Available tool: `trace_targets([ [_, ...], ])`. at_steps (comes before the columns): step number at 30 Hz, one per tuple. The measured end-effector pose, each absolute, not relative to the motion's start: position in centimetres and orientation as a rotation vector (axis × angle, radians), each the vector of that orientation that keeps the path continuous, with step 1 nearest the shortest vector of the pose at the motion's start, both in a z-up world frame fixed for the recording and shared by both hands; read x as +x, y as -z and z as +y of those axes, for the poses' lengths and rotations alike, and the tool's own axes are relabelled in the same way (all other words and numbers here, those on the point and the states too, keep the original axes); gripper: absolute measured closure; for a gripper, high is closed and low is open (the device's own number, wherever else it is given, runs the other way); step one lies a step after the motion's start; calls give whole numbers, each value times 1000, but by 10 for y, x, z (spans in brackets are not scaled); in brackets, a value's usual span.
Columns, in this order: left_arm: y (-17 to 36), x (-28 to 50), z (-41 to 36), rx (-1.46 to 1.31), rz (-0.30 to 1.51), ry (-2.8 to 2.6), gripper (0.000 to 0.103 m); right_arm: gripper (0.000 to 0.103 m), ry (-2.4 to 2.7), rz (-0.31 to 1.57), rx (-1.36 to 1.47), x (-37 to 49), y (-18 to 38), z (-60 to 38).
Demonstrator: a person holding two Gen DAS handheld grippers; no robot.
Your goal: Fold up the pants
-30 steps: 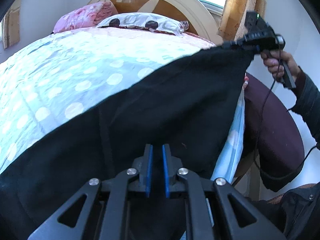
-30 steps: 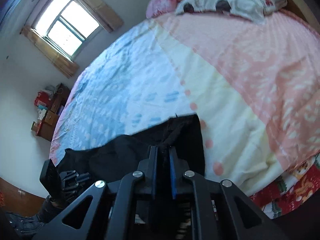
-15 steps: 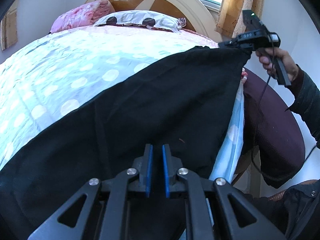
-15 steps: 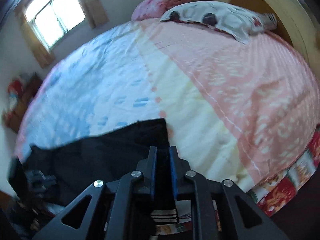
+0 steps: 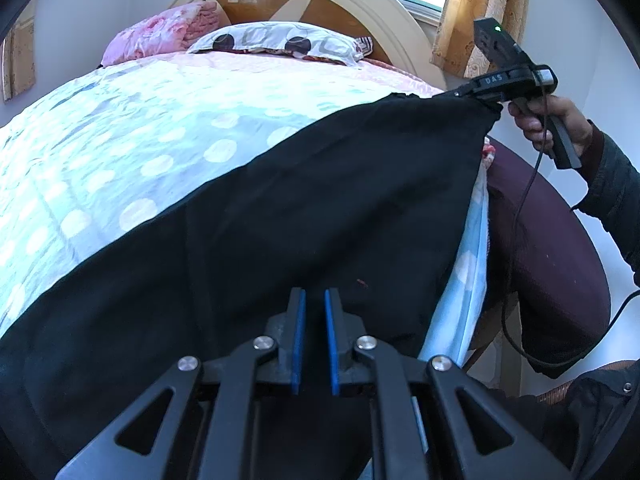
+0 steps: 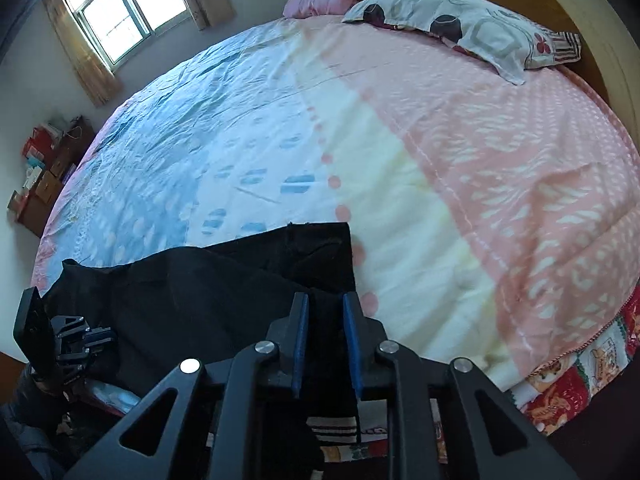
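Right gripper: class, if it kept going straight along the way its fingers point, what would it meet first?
Most likely the black pants already lying between the fingers of the right gripper, whose jaws have just been opening. Beyond that comes the bedspread; depth is hard to judge.

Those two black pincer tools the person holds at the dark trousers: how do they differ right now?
The left gripper has its blue pads nearly together, clamped on the black pants; the right gripper shows a wider gap, its jaws having just been opening, with cloth between them. The left gripper is at one end of the pants, the right gripper at the opposite corner. Both are black with blue pads and tilt down toward the bedspread.
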State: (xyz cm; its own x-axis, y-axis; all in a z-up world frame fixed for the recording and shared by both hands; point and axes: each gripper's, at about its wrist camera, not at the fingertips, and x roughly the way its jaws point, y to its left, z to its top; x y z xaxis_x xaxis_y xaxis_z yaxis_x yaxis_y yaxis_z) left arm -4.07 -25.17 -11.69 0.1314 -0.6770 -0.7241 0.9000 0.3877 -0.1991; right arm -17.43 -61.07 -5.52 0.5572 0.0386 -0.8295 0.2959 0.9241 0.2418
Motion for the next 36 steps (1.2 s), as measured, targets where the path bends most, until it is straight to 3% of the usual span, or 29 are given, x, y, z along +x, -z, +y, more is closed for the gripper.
trace_targets([
  [7, 117, -39, -254, 317, 845, 1174, 90, 98, 199, 946, 241, -183, 39, -592],
  [14, 117, -41, -252, 319, 842, 1171, 90, 99, 262, 851, 155, -162, 14, -592],
  [19, 117, -42, -250, 315, 840, 1170, 90, 98, 294, 926, 156, -141, 50, -614],
  [20, 117, -42, -250, 316, 839, 1170, 90, 98, 287, 934, 165, -139, 57, -618],
  [23, 114, -43, -249, 322, 844, 1168, 90, 66, 337, 899, 181, -149, 56, -622],
  [24, 113, -44, -249, 322, 844, 1167, 90, 60, 338, 883, 200, -156, 51, -622],
  [31, 103, -55, -259, 334, 802, 1212, 90, 60, 338, 780, 262, -231, 20, -585],
  [36, 107, -60, -268, 360, 813, 1223, 90, 60, 340, 821, 347, -254, 55, -581],
])
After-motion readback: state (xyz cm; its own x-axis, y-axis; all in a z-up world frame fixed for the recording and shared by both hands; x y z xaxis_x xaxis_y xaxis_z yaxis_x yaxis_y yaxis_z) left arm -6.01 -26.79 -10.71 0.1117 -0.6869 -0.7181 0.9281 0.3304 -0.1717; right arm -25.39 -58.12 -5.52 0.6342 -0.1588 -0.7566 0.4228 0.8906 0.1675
